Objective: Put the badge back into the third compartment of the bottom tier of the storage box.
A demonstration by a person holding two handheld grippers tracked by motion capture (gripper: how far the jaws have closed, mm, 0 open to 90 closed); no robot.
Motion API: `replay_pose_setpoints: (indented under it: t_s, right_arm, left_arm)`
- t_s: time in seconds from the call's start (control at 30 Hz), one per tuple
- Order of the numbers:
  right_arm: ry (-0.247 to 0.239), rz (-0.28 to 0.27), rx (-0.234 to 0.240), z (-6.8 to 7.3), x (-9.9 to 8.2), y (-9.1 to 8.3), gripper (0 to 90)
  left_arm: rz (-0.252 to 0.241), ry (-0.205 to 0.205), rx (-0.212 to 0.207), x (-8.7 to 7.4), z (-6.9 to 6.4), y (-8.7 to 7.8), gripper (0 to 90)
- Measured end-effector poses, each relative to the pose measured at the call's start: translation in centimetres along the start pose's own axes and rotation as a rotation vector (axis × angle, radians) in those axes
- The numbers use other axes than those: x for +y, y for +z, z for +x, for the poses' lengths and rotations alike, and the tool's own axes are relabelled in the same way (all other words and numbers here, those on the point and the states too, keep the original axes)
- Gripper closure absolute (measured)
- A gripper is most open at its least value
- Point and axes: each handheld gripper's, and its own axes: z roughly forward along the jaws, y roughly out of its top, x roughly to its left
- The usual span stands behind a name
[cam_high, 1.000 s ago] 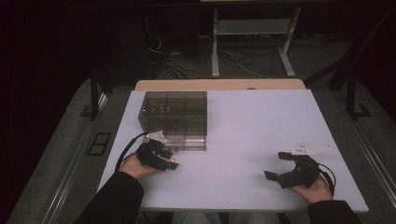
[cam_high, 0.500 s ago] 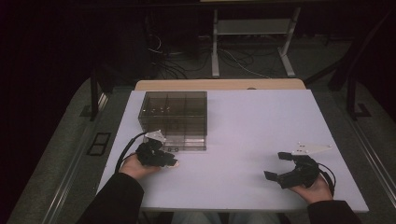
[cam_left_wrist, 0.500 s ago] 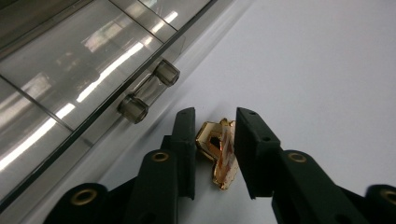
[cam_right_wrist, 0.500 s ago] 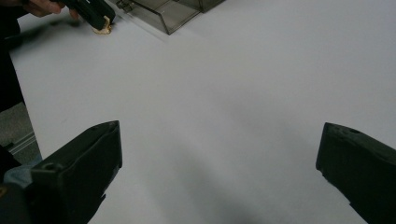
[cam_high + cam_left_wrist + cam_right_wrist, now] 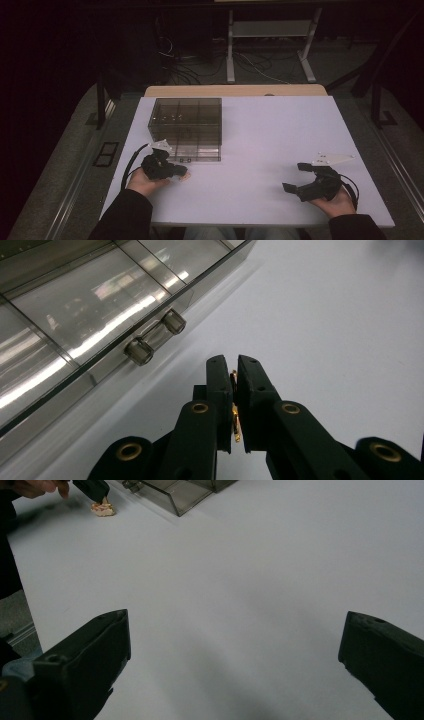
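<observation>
Left gripper view: left gripper (image 5: 235, 385) jaws have just been closing and are now pinched on a small gold-coloured piece (image 5: 233, 412), which sits between the pads, thin edge showing in the slit. Smoked clear compartment box (image 5: 75, 305) is ahead and to the left of the jaws, its two-post handle (image 5: 155, 337) just beyond the fingertips, not touching. High view: left gripper (image 5: 180, 172) tips lie just in front of the box's (image 5: 187, 125) near edge, low over the white table (image 5: 260, 150). Right gripper (image 5: 299, 177) is well apart at the other side, jaws spread wide with bare table between them.
</observation>
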Motion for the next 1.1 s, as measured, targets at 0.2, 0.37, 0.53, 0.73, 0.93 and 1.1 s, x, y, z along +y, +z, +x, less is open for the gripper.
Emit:
replay_pose_setpoints:
  t_s: [0.2, 0.37, 0.53, 0.73, 0.93, 1.1]
  right_arm:
    - [0.0, -0.001, 0.0, 0.0, 0.0, 0.0, 0.0]
    - [0.0, 0.0, -0.001, 0.0, 0.0, 0.0, 0.0]
    - [-0.001, 0.002, -0.001, 0.0, 0.0, 0.0, 0.0]
    - [0.0, 0.003, -0.001, 0.0, 0.0, 0.0, 0.0]
    - [-0.004, 0.005, -0.005, 0.0, 0.0, 0.0, 0.0]
    - [-0.003, 0.005, -0.003, 0.0, 0.0, 0.0, 0.0]
  left_arm:
    - [0.027, 0.015, 0.013, 0.1, -0.6, -0.2, 84.1]
    - [0.044, 0.047, 0.012, 0.2, -1.2, -0.2, 84.0]
    - [0.052, 0.074, 0.019, 0.6, -1.7, -0.5, 84.0]
    - [0.038, 0.088, 0.025, 1.0, -2.0, -1.1, 83.9]
    - [0.011, 0.097, 0.034, 1.4, -2.0, -1.9, 83.9]
    - [0.001, 0.103, 0.042, 1.9, -2.0, -2.6, 83.9]
